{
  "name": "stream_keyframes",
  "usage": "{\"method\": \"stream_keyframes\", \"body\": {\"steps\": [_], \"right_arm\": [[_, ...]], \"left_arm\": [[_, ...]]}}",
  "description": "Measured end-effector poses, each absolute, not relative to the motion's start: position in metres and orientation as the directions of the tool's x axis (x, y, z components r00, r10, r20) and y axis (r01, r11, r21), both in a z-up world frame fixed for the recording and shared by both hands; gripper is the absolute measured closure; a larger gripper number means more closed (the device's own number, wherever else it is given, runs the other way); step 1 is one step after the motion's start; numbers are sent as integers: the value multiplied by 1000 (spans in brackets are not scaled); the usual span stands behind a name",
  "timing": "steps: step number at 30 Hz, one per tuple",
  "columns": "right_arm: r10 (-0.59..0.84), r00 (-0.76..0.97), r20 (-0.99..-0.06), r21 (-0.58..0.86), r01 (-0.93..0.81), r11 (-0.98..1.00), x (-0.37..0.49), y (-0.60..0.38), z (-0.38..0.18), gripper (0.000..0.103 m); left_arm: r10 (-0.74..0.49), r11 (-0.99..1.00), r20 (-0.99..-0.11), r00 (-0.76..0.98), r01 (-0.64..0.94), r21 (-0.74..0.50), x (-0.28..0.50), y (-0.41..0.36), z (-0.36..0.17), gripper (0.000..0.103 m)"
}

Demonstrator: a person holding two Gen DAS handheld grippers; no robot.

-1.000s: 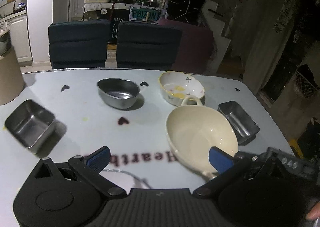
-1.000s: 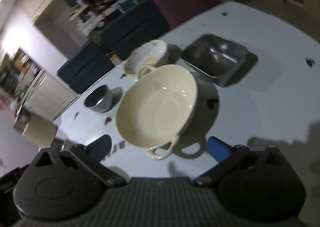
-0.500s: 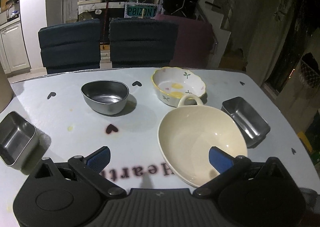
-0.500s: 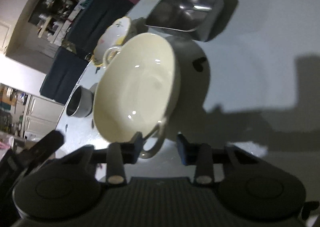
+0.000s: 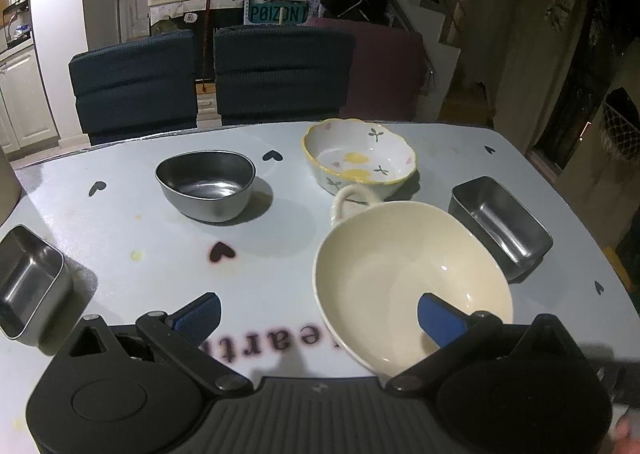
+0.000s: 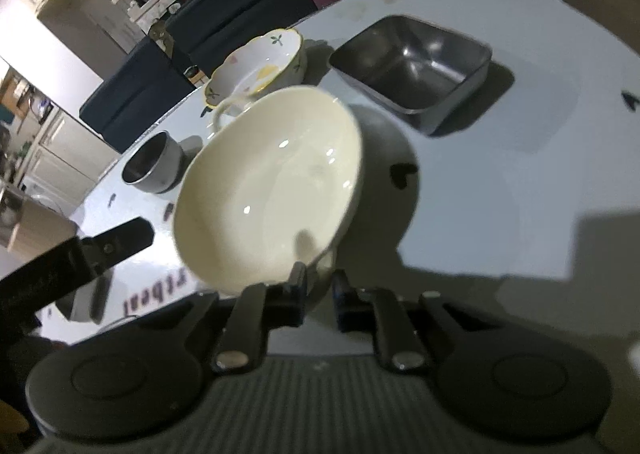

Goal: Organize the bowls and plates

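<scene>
A cream two-handled bowl (image 6: pixel 272 190) is tilted and lifted off the table; my right gripper (image 6: pixel 320 286) is shut on its near handle. The bowl also shows in the left wrist view (image 5: pixel 408 278). My left gripper (image 5: pixel 320 318) is open and empty above the table's near edge, its right fingertip in front of the cream bowl. A flowered ceramic bowl (image 5: pixel 360 158) sits just behind the cream bowl. A round steel bowl (image 5: pixel 206 184) stands to the left. A square steel dish (image 5: pixel 500 226) stands at the right, another (image 5: pixel 28 286) at the far left.
The pale table (image 5: pixel 140 222) has heart stickers and lettering near the front. Dark chairs (image 5: pixel 280 70) stand behind the far edge. The left gripper's body (image 6: pixel 76 250) shows at the left of the right wrist view.
My right gripper has closed on the cream bowl's near handle and tipped the bowl up. The left gripper has shifted a little, staying open.
</scene>
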State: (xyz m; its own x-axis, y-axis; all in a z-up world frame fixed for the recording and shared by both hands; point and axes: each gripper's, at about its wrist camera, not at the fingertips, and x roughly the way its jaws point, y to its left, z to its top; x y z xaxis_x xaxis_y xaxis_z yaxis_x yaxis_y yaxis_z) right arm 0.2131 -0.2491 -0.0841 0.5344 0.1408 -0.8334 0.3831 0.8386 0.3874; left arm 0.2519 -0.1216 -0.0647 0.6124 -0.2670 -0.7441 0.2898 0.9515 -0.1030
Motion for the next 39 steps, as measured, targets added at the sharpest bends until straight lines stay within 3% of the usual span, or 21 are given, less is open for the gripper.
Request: {"method": "stream_keyframes", "body": {"steps": [3, 11, 21, 29, 39], "right_arm": [[96, 539, -837, 355, 400, 845, 212, -268, -80, 93], [17, 553, -833, 275, 386, 881, 236, -303, -79, 87], [56, 533, -844, 335, 444, 831, 222, -311, -69, 82], [89, 510, -856, 352, 447, 822, 222, -312, -75, 82], [92, 511, -854, 330, 397, 856, 238, -312, -80, 89]], "left_arm": [[-274, 951, -745, 609, 288, -114, 256, -119, -67, 0], [-187, 974, -738, 648, 218, -56, 279, -106, -76, 1], [-189, 973, -725, 662, 225, -48, 313, -111, -94, 1], [-124, 968, -720, 683, 244, 64, 321, -129, -104, 0], [-90, 946, -755, 649, 293, 139, 311, -130, -106, 0]]}}
